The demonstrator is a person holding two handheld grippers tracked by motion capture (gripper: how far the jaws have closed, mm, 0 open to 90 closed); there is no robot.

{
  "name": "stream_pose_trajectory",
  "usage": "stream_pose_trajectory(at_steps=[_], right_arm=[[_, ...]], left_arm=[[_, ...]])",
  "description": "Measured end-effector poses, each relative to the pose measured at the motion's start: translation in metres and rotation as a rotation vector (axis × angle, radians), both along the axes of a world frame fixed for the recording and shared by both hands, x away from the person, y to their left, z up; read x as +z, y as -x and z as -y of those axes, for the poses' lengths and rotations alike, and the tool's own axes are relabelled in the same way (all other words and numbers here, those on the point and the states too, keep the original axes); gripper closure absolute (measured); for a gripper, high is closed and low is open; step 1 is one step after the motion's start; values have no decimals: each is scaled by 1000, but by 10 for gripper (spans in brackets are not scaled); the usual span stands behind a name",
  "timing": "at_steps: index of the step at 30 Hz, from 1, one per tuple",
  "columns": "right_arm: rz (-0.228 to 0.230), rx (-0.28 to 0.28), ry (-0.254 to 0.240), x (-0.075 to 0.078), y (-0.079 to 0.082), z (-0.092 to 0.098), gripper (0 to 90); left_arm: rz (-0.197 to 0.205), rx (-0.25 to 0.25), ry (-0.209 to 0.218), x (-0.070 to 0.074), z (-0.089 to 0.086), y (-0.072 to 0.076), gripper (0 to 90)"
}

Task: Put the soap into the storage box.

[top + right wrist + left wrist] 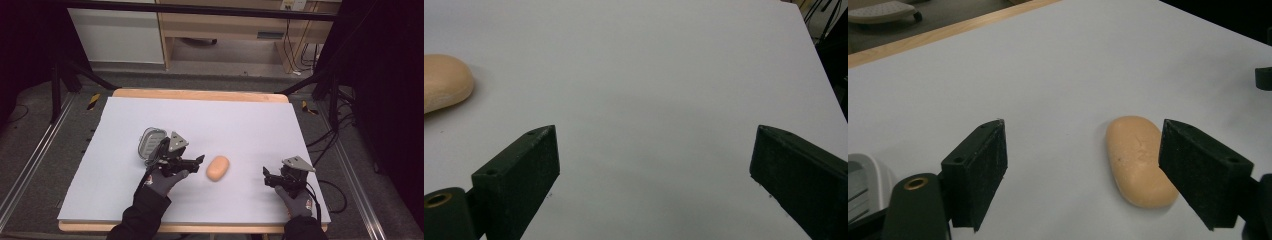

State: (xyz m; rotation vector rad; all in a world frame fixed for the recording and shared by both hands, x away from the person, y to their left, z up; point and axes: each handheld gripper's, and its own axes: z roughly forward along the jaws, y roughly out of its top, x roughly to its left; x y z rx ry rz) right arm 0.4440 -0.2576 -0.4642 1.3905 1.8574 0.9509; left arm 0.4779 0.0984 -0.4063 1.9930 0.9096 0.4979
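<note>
Two grippers over the white counter (240, 120), one per gloved hand. Left gripper (199, 161) sits left of centre, pointing right toward the soap (218, 168), a peach-coloured oval bar lying flat near the middle of the counter. Its fingers (979, 170) stand wide apart w/ nothing between the pads; in the left gripper view the soap (1140, 161) lies just ahead, its near end partly behind the right-hand finger, not clamped. Whether that finger touches the bar: can't tell. In the high view, the tips are just beside the soap's left end.

Behind the left gripper, a grey soap dish (151, 142) w/ a ribbed inner face rests on the counter, tilted/partly hidden by the gripper body; a corner of it shows at the lower left edge of the left gripper view (860, 185).

Right gripper (267, 177) is near the front right of the counter, well apart from the soap, pointing left toward it. Its fingers (521, 175) also spread wide, bare counter between them. In the right gripper view, the soap (444, 82) sits far off at the left edge.

Wooden counter rim shows along the far side; beyond it floor, cables and a light wood cabinet.
</note>
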Motion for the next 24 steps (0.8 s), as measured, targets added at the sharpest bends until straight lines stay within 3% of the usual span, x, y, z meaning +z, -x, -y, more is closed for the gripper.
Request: stream_pose_trajectory(at_steps=[8,12,24], right_arm=[[5,4,-7,1,0,1,59],[1,4,-23,2,0,2,60],[-7,4,-20,1,0,2,62]], left_arm=[[-10,-24,-13,-4,18,-2,193],[-17,-37,-41,-8,26,-3,193],[-54,-64,-51,-18,44,-6,201]])
